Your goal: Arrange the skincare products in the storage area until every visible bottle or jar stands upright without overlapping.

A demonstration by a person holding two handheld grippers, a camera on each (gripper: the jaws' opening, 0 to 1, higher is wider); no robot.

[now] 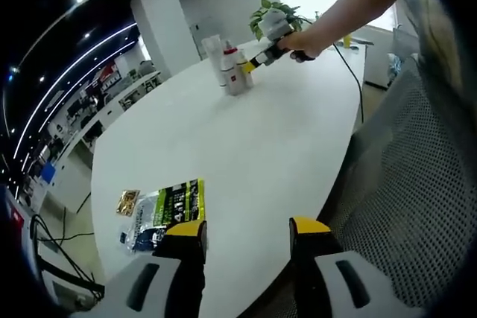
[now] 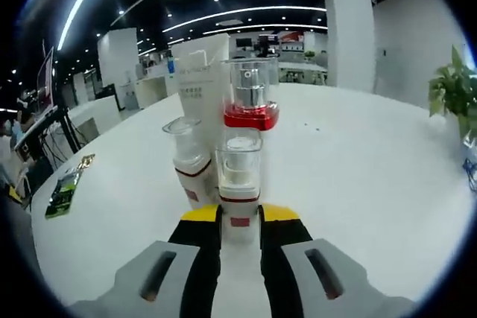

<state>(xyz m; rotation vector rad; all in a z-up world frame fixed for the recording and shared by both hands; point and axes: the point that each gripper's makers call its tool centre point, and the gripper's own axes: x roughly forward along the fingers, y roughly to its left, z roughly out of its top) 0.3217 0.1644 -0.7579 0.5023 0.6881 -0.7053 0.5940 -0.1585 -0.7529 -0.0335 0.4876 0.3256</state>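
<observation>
Several skincare products stand close together on the white table (image 2: 358,184). A small clear-capped bottle (image 2: 238,173) stands upright between my right gripper's (image 2: 240,217) jaws, which are shut on its base. Close behind it are a taller bottle with a red collar (image 2: 251,98), a white tube (image 2: 200,72) and another small clear-capped bottle (image 2: 189,158), all upright. In the left gripper view the same cluster (image 1: 231,68) stands at the far end of the table, with the right gripper (image 1: 250,65) against it in a person's hand (image 1: 302,42). My left gripper (image 1: 247,229) is open over the near table edge, holding nothing.
A green packet (image 1: 170,210) and a small snack packet (image 1: 127,201) lie flat near the table's near-left edge. A potted plant (image 1: 272,13) stands behind the bottles. A mesh chair (image 1: 417,199) is at the right, beside the table's rim.
</observation>
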